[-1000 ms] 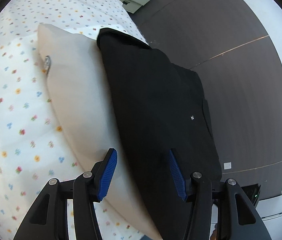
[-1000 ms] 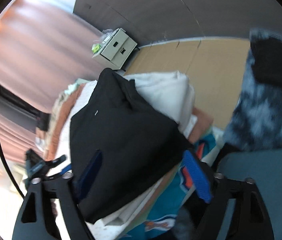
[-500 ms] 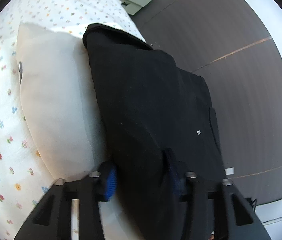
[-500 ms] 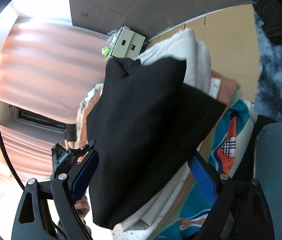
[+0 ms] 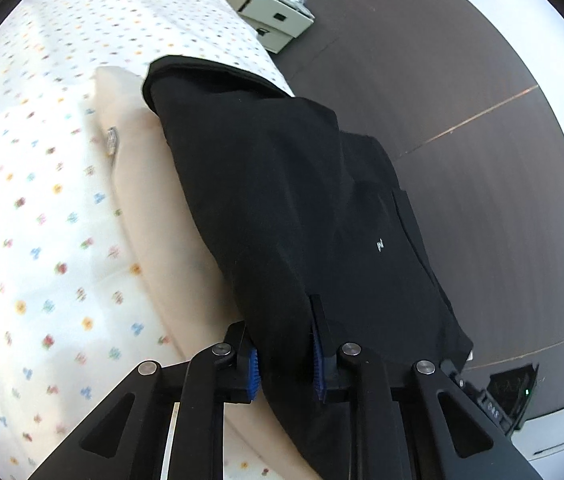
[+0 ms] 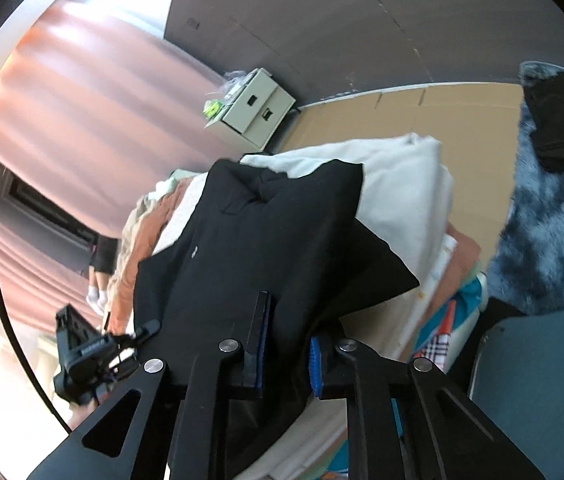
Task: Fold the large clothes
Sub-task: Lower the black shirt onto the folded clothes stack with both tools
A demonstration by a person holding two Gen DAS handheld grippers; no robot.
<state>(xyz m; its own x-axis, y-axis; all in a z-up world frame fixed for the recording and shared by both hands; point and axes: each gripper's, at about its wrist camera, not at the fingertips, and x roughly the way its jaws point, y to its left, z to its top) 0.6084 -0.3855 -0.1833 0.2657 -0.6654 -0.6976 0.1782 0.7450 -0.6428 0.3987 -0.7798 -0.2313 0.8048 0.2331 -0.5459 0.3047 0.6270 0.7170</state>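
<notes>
Both of my tools are now closing on the black garment (image 5: 301,208), where a second ago their jaws were standing wide around it. My left tool (image 5: 285,362) is pinching the near edge of the cloth between its blue pads (image 5: 253,374), the jaws narrow with a thick fold of fabric between them. My right tool (image 6: 286,354) is doing the same at its own edge of the garment (image 6: 266,248), its jaws drawn in on a bunched layer. I am reading this as the grasp for the next step: with two points held, the folded piece can be lifted, or turned over for one more fold.

The garment is already looking folded into a compact, roughly rectangular bundle of several layers, matte black, with a small white mark (image 5: 380,245) on its upper face. In the left view it is lying partly on a cream cushion (image 5: 150,216) on the dotted bed sheet (image 5: 42,200), its right side overhanging toward the dark floor (image 5: 481,160). In the right view it is resting on a stack of folded clothes (image 6: 409,184). A pale drawer unit (image 6: 256,110) is standing far off.
</notes>
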